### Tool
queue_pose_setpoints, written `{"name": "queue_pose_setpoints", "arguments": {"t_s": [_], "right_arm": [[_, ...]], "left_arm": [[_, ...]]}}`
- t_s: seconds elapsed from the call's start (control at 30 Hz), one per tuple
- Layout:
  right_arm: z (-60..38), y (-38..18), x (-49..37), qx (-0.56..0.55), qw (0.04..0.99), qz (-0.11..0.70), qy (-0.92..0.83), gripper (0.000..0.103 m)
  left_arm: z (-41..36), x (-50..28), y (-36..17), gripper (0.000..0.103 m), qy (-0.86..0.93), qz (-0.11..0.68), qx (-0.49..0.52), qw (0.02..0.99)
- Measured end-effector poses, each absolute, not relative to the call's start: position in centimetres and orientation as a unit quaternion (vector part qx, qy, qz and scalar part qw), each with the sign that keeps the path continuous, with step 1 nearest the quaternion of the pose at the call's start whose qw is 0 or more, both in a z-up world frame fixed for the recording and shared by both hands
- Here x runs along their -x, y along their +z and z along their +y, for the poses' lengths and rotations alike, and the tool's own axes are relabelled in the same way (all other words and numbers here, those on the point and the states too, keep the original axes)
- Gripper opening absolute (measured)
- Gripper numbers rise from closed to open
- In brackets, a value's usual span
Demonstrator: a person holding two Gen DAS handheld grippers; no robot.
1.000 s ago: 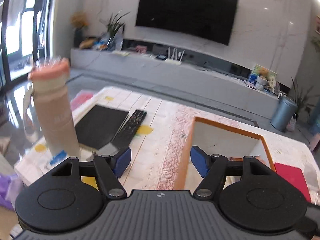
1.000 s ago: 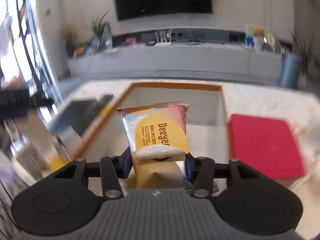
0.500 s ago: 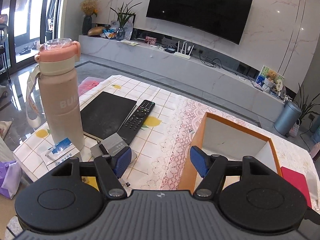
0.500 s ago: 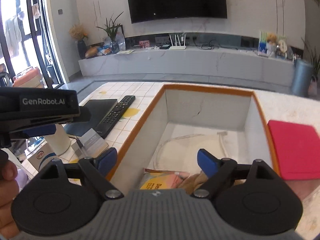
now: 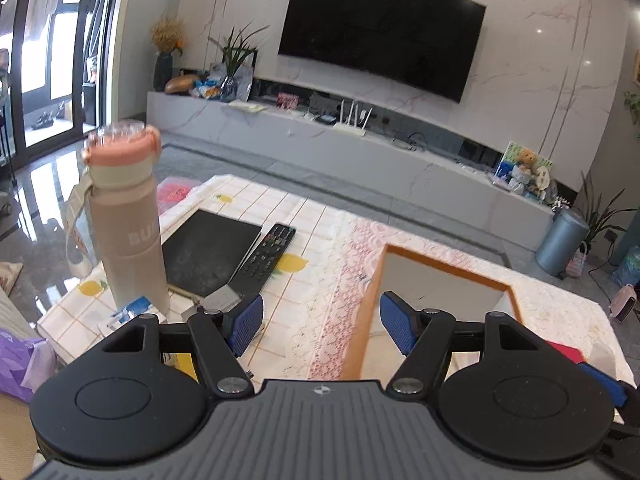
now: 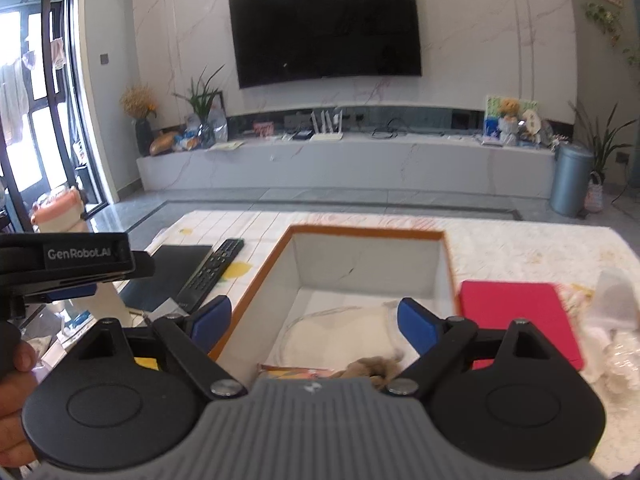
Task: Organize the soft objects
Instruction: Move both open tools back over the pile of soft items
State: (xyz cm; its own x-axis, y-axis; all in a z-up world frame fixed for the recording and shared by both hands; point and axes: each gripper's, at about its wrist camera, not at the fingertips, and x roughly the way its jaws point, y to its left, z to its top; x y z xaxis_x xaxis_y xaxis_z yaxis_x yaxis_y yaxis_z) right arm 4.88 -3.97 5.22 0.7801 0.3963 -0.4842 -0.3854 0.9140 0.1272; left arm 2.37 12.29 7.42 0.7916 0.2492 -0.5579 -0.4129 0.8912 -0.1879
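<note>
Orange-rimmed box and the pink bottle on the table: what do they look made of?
Orange-rimmed open box: probably rigid paperboard with a matte finish; its thin, straight walls have an orange cut edge, and the plain pale inside shows a faint crease line. Tall pink bottle with a peach lid: likely matte plastic or coated metal, hard to tell which; the body is smooth with no glare, under a translucent cap.

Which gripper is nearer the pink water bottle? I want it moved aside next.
Left. The left gripper hangs open just right of the pink water bottle. The right gripper sits farther right, open over the orange-rimmed box, beyond the left one.
</note>
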Motion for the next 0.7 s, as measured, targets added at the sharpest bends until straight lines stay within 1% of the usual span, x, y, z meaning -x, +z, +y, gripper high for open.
{"name": "queue_pose_setpoints", "arguments": {"t_s": [0.27, 0.47, 0.7], "right_arm": [[-7.9, 8.4, -2.8, -0.016, 0.962, 0.211, 0.175, 0.090], [-11.5, 10.2, -1.1, 0.008, 0.977, 0.169, 0.133, 0.095], [-16.8, 12.2, 0.3, 0.021, 0.990, 0.127, 0.057, 0.098]], "left_arm": [[9.7, -1.2, 9.7, 0.079, 0.158, 0.251, 0.136, 0.945], [6.5, 0.4, 12.0, 0.080, 0.161, 0.206, 0.107, 0.959], [2.7, -0.3, 12.6, 0.080, 0.141, 0.206, 0.075, 0.966]]}}
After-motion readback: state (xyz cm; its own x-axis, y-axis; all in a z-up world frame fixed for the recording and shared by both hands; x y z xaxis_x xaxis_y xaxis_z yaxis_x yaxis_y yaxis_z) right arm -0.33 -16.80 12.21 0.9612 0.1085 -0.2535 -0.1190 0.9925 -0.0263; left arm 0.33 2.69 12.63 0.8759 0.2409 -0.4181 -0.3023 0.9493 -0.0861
